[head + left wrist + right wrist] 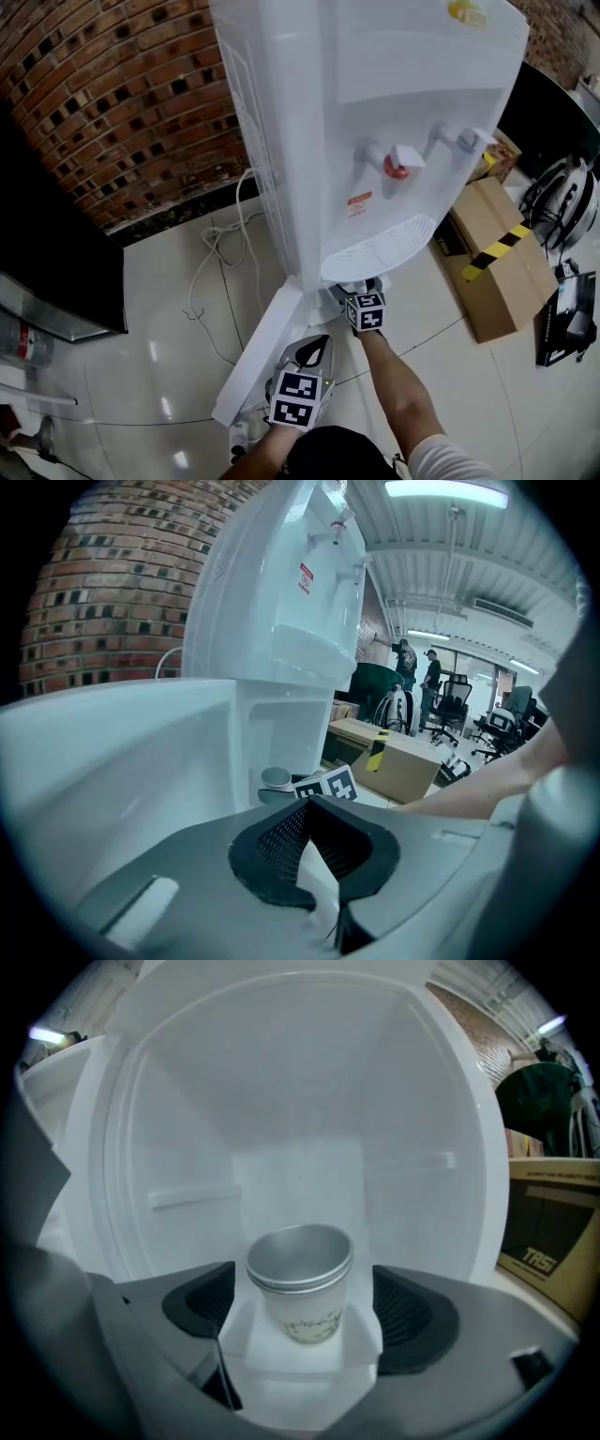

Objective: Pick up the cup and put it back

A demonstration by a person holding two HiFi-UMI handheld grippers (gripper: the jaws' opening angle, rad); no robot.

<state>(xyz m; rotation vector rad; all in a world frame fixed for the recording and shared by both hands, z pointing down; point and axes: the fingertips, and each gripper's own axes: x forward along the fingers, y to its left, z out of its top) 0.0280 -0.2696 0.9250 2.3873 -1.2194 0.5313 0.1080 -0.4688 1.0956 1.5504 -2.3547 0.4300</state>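
Note:
A metal-lined paper cup [300, 1279] stands upright inside the white water dispenser's lower cabinet [300, 1101]. My right gripper [302, 1312] reaches into the cabinet, open, with one black pad [202, 1302] on each side of the cup and a gap at both sides. In the head view only its marker cube [364, 312] shows below the dispenser [375, 122]. The left gripper view shows the cup [275, 778] from the side. My left gripper [319, 878] is at the open cabinet door [258, 361]. Its pads are close together, with a thin white strip between them that looks like the door's edge.
A cardboard box [492, 258] with black-and-yellow tape lies on the floor right of the dispenser, with a helmet [562, 202] beyond it. A white cable [220, 258] trails on the tiles to the left. A brick wall [112, 103] stands behind.

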